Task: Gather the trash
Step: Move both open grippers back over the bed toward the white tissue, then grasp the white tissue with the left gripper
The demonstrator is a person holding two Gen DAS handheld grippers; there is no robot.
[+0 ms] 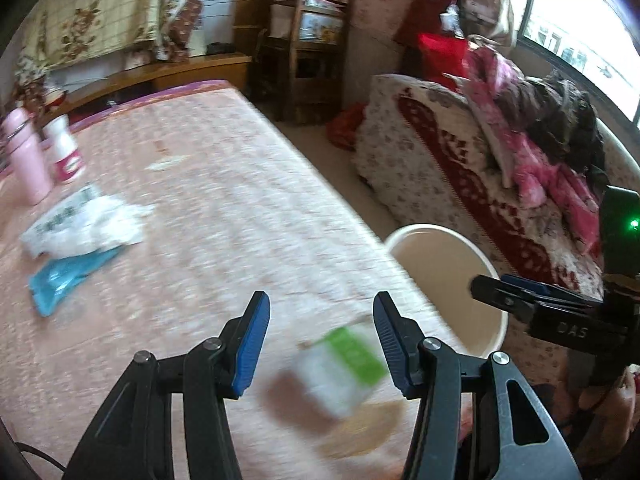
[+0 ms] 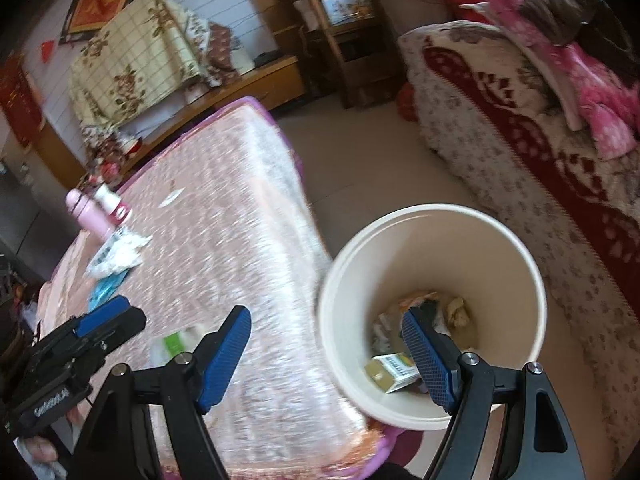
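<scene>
My left gripper (image 1: pixel 320 320) is open over the pink patterned table (image 1: pixel 224 200). A blurred green and white box (image 1: pixel 344 364) lies on the table between its blue pads, and neither pad presses on it. To the left lie a crumpled white wrapper (image 1: pixel 84 228) and a blue wrapper (image 1: pixel 68 276). My right gripper (image 2: pixel 324 314) stands open above the cream bin (image 2: pixel 432 210), with nothing between its fingers. Inside the bin are a small yellow and white box (image 2: pixel 390 372) and crumpled scraps (image 2: pixel 456 310). The bin (image 1: pixel 500 320) stands beside the table's right edge.
A pink bottle (image 1: pixel 26 156) and a white bottle with a pink label (image 1: pixel 66 152) stand at the table's far left. A small white scrap (image 1: pixel 166 164) lies mid-table. A floral-covered sofa (image 1: pixel 440 152) with pink cloths is right of the bin. A wooden rack (image 1: pixel 312 48) stands behind.
</scene>
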